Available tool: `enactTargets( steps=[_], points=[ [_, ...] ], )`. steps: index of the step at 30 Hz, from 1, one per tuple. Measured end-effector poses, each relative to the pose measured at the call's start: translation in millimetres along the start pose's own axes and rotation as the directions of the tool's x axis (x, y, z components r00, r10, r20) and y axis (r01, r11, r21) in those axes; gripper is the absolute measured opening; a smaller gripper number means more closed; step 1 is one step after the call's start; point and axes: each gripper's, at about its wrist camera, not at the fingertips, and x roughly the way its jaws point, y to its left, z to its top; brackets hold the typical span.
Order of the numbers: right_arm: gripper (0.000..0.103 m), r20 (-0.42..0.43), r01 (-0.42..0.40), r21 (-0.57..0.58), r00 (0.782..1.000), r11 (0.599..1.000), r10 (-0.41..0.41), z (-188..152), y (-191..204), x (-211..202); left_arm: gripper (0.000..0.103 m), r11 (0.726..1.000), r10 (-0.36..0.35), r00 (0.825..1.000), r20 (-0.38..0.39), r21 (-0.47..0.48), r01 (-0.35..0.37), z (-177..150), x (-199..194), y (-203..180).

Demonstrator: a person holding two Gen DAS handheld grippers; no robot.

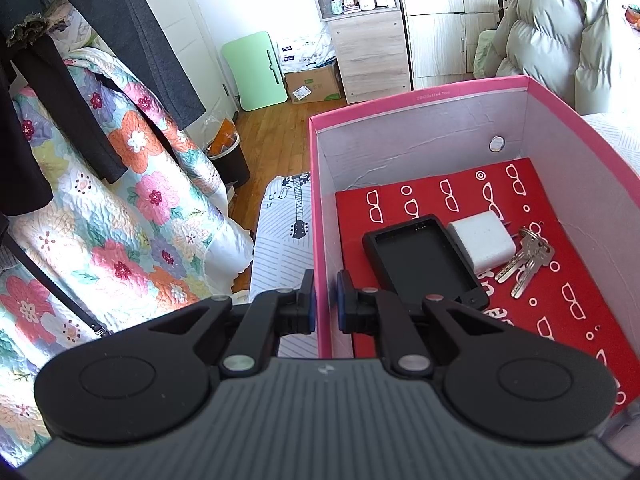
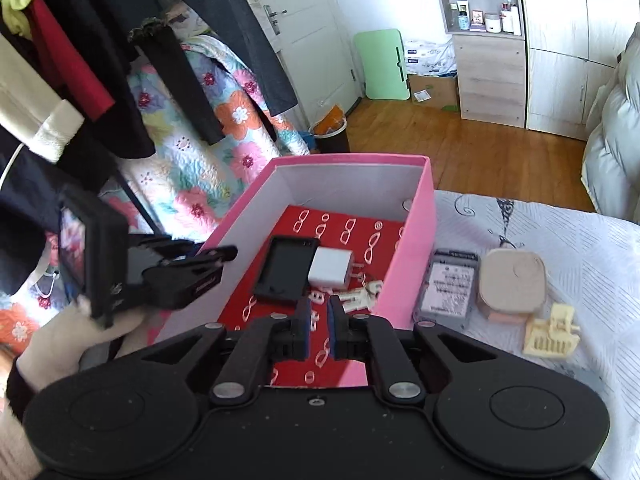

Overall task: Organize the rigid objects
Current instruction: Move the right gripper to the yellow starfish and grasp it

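A pink box (image 1: 320, 216) (image 2: 420, 240) with a red glasses-print lining stands on the bed. Inside lie a black tray-like case (image 1: 424, 260) (image 2: 286, 272), a white charger (image 1: 482, 244) (image 2: 330, 272) and a bunch of keys (image 1: 524, 260) (image 2: 362, 296). My left gripper (image 1: 326, 300) has its jaws on either side of the box's left wall, with a narrow gap. It also shows in the right wrist view (image 2: 216, 256). My right gripper (image 2: 319, 328) hovers over the box's near end, nearly shut and empty. Right of the box lie a grey hard drive (image 2: 448, 284), a beige rounded case (image 2: 512, 280) and a cream plastic model (image 2: 552, 332).
The bed has a white patterned sheet (image 2: 580, 260). A floral quilt (image 1: 120, 208) and hanging dark clothes (image 1: 80, 80) are at the left. A black bin (image 1: 232, 160), a green board (image 1: 256, 72) and wooden cupboards (image 1: 372, 56) stand on the wood floor beyond.
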Motion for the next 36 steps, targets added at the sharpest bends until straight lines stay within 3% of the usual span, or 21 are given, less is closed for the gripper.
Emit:
enactTargets(
  steps=[10,18,29,36],
  points=[
    [0.030,-0.083,0.108,0.026,0.991,0.994,-0.106,-62,-32,-18,0.009,1.000,-0.002,1.000,0.000,-0.003,0.002,0,0,0],
    [0.032,-0.156,0.188,0.022,0.971,0.982,-0.182,-115,-43,-8,0.009,1.000,-0.001,1.000,0.000,-0.002,0.001,0,0,0],
    [0.044,-0.170,0.290,-0.055,0.940,0.956,-0.295,-130,-42,11,0.009,1.000,0.002,1.000,-0.001,0.001,-0.002,0,0,1],
    [0.049,-0.129,0.296,-0.051,0.945,0.954,-0.301,-131,-43,22,0.009,1.000,0.002,1.000,0.000,0.002,-0.002,0,0,1]
  ],
)
